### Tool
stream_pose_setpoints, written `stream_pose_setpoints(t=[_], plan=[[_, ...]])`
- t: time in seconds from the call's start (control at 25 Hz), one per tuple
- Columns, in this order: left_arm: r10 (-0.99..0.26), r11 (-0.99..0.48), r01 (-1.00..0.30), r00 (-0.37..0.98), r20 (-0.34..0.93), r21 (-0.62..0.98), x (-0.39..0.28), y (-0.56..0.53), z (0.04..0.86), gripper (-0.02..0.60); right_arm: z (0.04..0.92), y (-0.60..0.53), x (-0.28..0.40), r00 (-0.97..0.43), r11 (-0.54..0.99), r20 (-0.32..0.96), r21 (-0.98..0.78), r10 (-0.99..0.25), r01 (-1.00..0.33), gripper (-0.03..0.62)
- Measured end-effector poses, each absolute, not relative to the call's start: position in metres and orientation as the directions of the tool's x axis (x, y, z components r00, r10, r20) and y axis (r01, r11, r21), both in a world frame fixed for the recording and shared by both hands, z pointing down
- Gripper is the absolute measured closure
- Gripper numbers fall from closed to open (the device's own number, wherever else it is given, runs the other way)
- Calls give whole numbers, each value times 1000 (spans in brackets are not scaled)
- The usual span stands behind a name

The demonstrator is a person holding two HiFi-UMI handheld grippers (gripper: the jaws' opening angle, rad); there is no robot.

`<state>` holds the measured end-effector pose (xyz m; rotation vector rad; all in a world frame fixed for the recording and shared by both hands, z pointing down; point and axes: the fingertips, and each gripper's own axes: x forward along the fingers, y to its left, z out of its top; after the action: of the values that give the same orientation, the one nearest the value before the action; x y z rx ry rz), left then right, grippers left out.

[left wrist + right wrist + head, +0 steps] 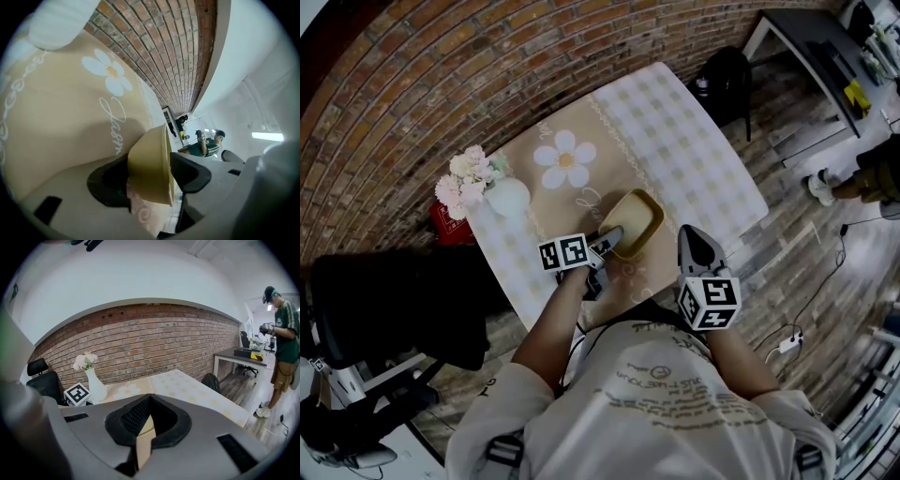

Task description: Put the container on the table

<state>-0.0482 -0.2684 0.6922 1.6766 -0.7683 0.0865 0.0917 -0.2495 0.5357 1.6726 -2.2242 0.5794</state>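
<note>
Cream T-shirt (pixel 666 394), grey left claw (pixel 612 236), right claw (pixel 690 236)

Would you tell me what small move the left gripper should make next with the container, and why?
Probably draw the left gripper straight back off the rim. The container already seems to rest on the table, and its near wall stands between jaws that look apart rather than clamped. A straight pull should clear the wall; a crooked one might drag the container.

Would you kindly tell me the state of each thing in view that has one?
container: upright, empty, resting on the table.
left hand-held gripper: open, jaws either side of the container's near wall.
right hand-held gripper: shut, holding nothing.
vase: upright, holding flowers.
</note>
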Motion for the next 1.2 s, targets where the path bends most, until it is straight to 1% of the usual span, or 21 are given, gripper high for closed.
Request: stream_pose_setpoints(t=[0.08, 0.24, 0.32, 0.56, 0.8, 0.84, 0.96, 1.0, 1.04, 1.08, 1.12, 1.16, 1.2], plan=[[-448, -63, -583, 742, 499, 810, -54, -271, 696, 320, 536, -250, 91, -285, 249, 465, -139, -838, -958, 592], [-475, -103, -703, 656, 587, 704, -66, -275, 703, 280, 538, -251, 92, -290, 254, 465, -141, -836, -957, 592], [-483, -129, -747, 622, 616, 653, -70, -275, 705, 272, 538, -251, 93, -290, 254, 464, -140, -837, -957, 592], [-505, -149, -782, 586, 633, 605, -81, -272, 701, 270, 534, -252, 88, -310, 280, 451, -133, -837, -951, 592], [-556, -178, -759, 603, 572, 626, -86, -271, 676, 277, 531, -254, 82, -344, 307, 433, -156, -833, -939, 592], [-571, -187, -761, 599, 562, 621, -88, -271, 670, 298, 530, -255, 80, -351, 314, 429, -158, -832, -936, 592], [-612, -227, -766, 592, 524, 601, -92, -268, 651, 313, 526, -255, 73, -373, 337, 421, -162, -827, -928, 592], [-627, -236, -776, 581, 518, 584, -94, -267, 645, 336, 525, -255, 70, -381, 345, 418, -163, -825, -924, 592], [-645, -240, -790, 564, 516, 564, -97, -266, 639, 378, 524, -256, 67, -389, 353, 414, -165, -823, -921, 592], [-663, -237, -805, 544, 515, 544, -100, -265, 634, 432, 522, -256, 65, -396, 360, 411, -166, -821, -918, 592], [-680, -230, -816, 524, 512, 529, -104, -264, 628, 515, 522, -256, 63, -404, 367, 408, -168, -819, -915, 592], [-695, -225, -823, 511, 506, 522, -107, -264, 623, 569, 521, -257, 61, -411, 374, 405, -169, -817, -912, 592], [-708, -225, -827, 502, 496, 516, -109, -263, 616, 574, 520, -257, 58, -417, 381, 402, -171, -815, -909, 592]])
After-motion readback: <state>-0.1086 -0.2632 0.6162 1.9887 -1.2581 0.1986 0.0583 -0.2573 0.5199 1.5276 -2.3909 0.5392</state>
